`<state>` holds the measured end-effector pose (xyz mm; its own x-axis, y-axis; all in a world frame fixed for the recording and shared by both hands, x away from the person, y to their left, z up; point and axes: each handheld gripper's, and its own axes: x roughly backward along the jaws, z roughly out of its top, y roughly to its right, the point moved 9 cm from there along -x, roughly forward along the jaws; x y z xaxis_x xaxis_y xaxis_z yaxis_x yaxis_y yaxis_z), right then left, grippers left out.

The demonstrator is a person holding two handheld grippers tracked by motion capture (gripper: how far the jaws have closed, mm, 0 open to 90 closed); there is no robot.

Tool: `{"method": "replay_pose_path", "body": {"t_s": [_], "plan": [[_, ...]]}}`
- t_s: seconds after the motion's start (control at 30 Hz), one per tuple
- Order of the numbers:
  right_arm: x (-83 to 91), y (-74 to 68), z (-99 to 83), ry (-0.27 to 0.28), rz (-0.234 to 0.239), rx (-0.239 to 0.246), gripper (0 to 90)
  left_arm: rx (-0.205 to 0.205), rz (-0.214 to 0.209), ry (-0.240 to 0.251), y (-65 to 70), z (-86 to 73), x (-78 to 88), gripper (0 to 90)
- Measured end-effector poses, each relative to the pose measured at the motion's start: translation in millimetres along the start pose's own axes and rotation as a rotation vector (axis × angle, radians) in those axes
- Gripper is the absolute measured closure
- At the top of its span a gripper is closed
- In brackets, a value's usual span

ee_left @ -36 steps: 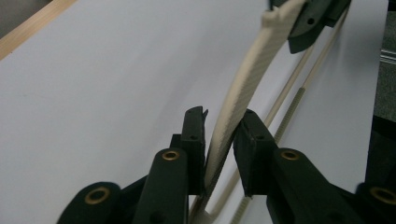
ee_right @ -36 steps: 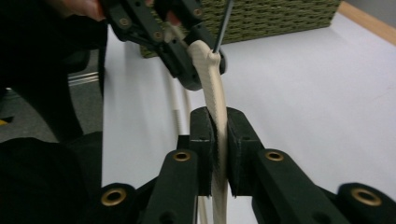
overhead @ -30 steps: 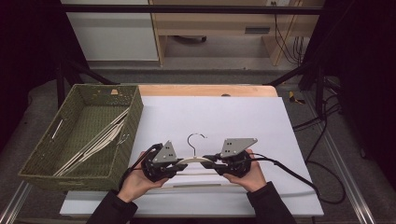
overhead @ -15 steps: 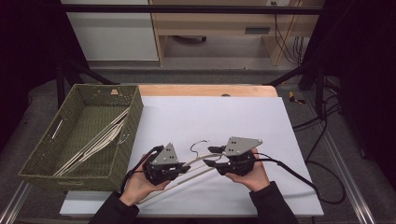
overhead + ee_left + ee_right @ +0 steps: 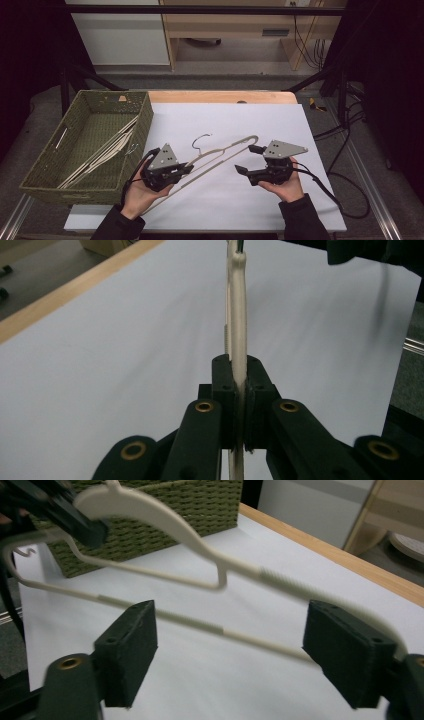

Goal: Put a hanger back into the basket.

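A cream plastic hanger (image 5: 225,152) with a metal hook slants up off the white sheet, its right end raised. My left gripper (image 5: 182,170) is shut on the hanger's left arm. In the left gripper view both pads of the left gripper (image 5: 240,390) press on the hanger (image 5: 237,315). My right gripper (image 5: 248,160) sits just right of the hanger's free end. Its jaws have just been opening and now stand wide apart. In the right gripper view the hanger (image 5: 165,517) crosses the gap of the right gripper (image 5: 239,652) and touches neither pad.
A green woven basket (image 5: 146,125) stands at the left edge of the table, with several cream hangers (image 5: 105,150) lying in it. The white sheet (image 5: 240,117) covers the table, and a wooden strip (image 5: 220,96) runs along its far side.
The right gripper opened, let go of the hanger and drew off to the right. The left gripper lifted and swung the hanger, so its right end now points up and away.
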<state>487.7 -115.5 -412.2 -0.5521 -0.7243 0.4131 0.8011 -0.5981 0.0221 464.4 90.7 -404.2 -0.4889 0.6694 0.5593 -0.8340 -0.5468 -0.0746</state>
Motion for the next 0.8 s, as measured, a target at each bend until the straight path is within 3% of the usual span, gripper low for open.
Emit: {"method": "replay_pose_path", "body": {"t_s": [0.2, 0.47, 0.6, 0.8], "plan": [[11.9, 10.3, -8.9, 0.008, -0.049, -0.043, 13.9, 0.003, 0.032, 0.062, -10.3, 19.3, 22.5, 86.2], [30.8, 24.6, -19.9, 0.046, -0.097, -0.118, 11.6, -0.03, 0.078, 0.086, -24.3, 45.7, 51.8, 86.1], [38.4, 28.6, -23.1, 0.058, -0.116, -0.13, 11.4, -0.042, 0.107, 0.094, -37.8, 55.8, 69.5, 86.1], [41.6, 32.4, -26.7, 0.06, -0.134, -0.14, 10.7, -0.038, 0.176, 0.086, -68.9, 59.4, 95.9, 86.1]]}}
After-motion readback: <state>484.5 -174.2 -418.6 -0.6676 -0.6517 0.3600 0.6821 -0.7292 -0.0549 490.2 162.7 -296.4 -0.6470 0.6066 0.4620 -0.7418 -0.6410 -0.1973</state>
